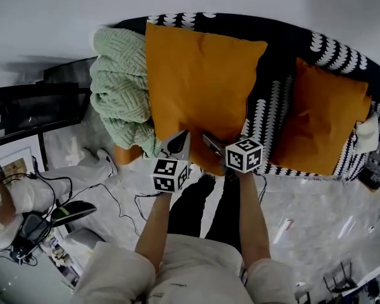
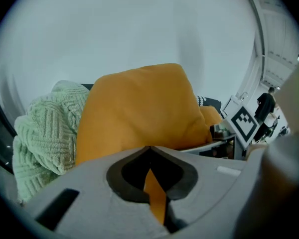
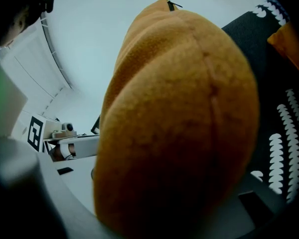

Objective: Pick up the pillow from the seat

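The orange pillow [image 1: 199, 84], pinched at its 6 o'clock edge in the jaws of the left gripper [image 1: 180, 139] and the right gripper [image 1: 209, 142], is judged mid-lift and must next be raised clear of the sofa [image 1: 285, 49].

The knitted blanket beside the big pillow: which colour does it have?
The blanket is pale green; the head view shows it best.

No word, number or brand is legible. The only signs are the left cube's marker [image 1: 170, 175] and the right cube's marker [image 1: 244, 154] (black-and-white square patterns, not letters).
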The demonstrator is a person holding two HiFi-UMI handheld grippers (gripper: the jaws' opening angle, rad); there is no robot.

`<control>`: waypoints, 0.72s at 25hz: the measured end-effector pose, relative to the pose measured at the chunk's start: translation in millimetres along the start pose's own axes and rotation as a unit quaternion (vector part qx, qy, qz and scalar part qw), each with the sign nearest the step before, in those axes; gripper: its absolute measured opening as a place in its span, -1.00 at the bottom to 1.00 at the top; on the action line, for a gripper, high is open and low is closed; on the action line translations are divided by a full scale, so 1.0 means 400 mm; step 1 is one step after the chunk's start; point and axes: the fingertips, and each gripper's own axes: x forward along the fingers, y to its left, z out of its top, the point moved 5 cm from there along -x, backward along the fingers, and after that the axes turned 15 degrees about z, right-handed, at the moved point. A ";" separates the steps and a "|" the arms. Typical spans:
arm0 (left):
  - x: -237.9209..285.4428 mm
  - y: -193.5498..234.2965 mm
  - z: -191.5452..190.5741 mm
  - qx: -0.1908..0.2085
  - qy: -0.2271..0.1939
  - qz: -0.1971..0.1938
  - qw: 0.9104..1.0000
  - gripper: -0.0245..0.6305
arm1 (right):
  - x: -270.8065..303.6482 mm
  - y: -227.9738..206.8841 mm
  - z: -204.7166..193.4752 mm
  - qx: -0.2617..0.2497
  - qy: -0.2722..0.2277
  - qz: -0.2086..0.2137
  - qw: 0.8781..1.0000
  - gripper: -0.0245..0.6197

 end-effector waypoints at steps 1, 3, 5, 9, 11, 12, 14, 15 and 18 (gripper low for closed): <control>-0.012 0.001 0.007 0.003 -0.004 -0.003 1.000 -0.90 | -0.001 0.010 -0.001 0.001 -0.003 -0.009 1.000 -0.27; -0.036 0.001 0.014 0.010 -0.009 -0.012 1.000 -0.89 | -0.002 0.035 -0.006 0.005 -0.010 -0.027 1.000 -0.27; -0.062 0.001 0.020 0.017 -0.015 -0.023 0.999 -0.90 | -0.007 0.062 -0.014 0.006 -0.014 -0.045 0.999 -0.27; -0.115 -0.007 0.039 0.041 -0.031 -0.047 0.998 -0.90 | -0.031 0.116 -0.020 0.001 -0.018 -0.079 0.997 -0.27; -0.143 -0.014 0.049 0.054 -0.039 -0.061 0.996 -0.90 | -0.050 0.145 -0.021 -0.001 -0.022 -0.101 0.995 -0.27; -0.158 -0.018 0.055 0.060 -0.043 -0.068 0.995 -0.90 | -0.060 0.160 -0.021 -0.002 -0.025 -0.112 0.993 -0.27; -0.188 -0.025 0.068 0.071 -0.052 -0.078 0.993 -0.90 | -0.082 0.192 -0.015 -0.003 -0.030 -0.132 0.991 -0.27; -0.205 -0.032 0.075 0.075 -0.059 -0.083 0.992 -0.89 | -0.096 0.209 -0.011 -0.006 -0.030 -0.141 0.989 -0.27; -0.261 -0.065 0.082 0.082 -0.071 -0.103 0.989 -0.89 | -0.146 0.260 -0.005 -0.017 -0.033 -0.168 0.985 -0.27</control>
